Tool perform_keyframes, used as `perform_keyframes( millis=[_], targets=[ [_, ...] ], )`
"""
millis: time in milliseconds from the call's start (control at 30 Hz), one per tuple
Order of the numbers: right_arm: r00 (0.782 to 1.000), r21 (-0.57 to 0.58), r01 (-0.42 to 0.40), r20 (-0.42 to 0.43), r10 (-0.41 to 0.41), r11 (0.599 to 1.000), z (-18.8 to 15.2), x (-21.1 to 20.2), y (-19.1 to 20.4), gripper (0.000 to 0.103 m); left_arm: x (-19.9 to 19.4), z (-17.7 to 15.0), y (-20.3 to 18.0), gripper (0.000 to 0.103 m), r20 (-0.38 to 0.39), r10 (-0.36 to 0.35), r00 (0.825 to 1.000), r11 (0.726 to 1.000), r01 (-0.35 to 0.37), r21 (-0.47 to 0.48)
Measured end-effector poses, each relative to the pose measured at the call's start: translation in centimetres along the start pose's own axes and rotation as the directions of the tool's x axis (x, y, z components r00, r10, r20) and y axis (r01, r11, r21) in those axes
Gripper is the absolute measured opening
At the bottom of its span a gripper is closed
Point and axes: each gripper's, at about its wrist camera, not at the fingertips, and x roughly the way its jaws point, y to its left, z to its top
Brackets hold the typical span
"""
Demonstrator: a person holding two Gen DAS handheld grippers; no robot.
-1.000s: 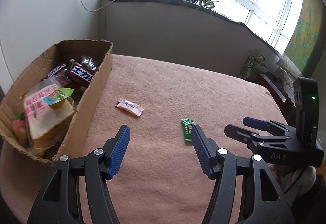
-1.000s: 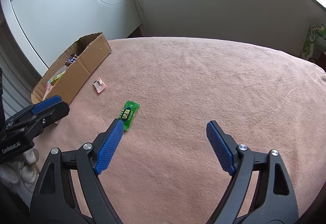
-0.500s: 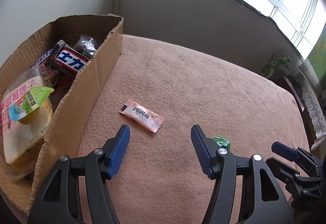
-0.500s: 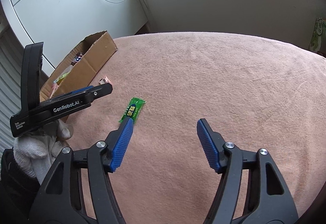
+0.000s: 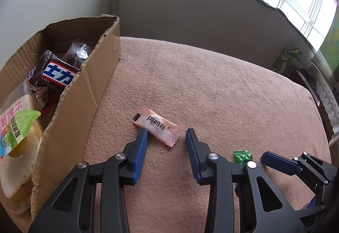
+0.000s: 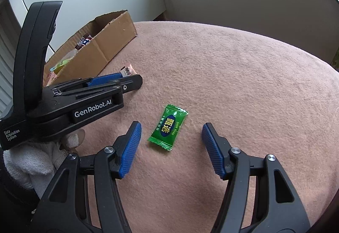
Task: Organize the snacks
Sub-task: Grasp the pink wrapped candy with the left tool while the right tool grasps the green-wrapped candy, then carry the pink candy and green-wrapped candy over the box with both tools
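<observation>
Light, crinkly, slippery pink candy [image 5: 157, 128] and green candy [image 6: 168, 127] lie between each gripper's open jaws, the left's just closing in; pinch mid-wrapper.

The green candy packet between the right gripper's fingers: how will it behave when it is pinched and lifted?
The green candy packet is a small flat pouch with crimped ends, so it is probably very light and will crumple rather than resist. Its glossy film may slip on the ribbed pads. It lies flat on the fuzzy pink cloth, so it should not roll, but the right gripper may drag cloth.
</observation>
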Motion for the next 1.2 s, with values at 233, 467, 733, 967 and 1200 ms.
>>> perform_keyframes(
  millis=[233, 467, 733, 967, 1200],
  targets=[
    [0.995, -0.077, 0.104, -0.002, -0.104, 0.992, 0.5, 0.8, 0.9, 0.051, 0.4, 0.9, 0.4, 0.035, -0.011, -0.023, 1.000, 0.998, 0.022, -0.053],
    [0.992, -0.106, 0.128, -0.006, -0.129, 0.986, 0.6, 0.4, -0.7, 0.028, 1.0, 1.2, -1.0, 0.035, 0.002, 0.039, 0.999, 0.999, -0.039, 0.035],
    [0.993, -0.090, 0.116, -0.001, -0.116, 0.989, 0.5, 0.1, -2.0, 0.025, 1.1, 1.4, -2.0, 0.020, 0.019, 0.052, 0.998, 0.995, -0.053, 0.080],
    [0.994, -0.070, 0.105, 0.005, -0.105, 0.992, 0.5, -0.1, -2.5, 0.025, 0.9, 1.2, -1.8, 0.019, 0.013, 0.035, 0.999, 0.994, -0.037, 0.101],
    [0.996, -0.030, 0.083, 0.035, -0.082, 0.996, 0.1, -1.6, -3.2, 0.024, -0.5, 0.3, -1.9, 0.019, 0.027, -0.008, 1.000, 0.996, 0.006, 0.088]
  ],
)
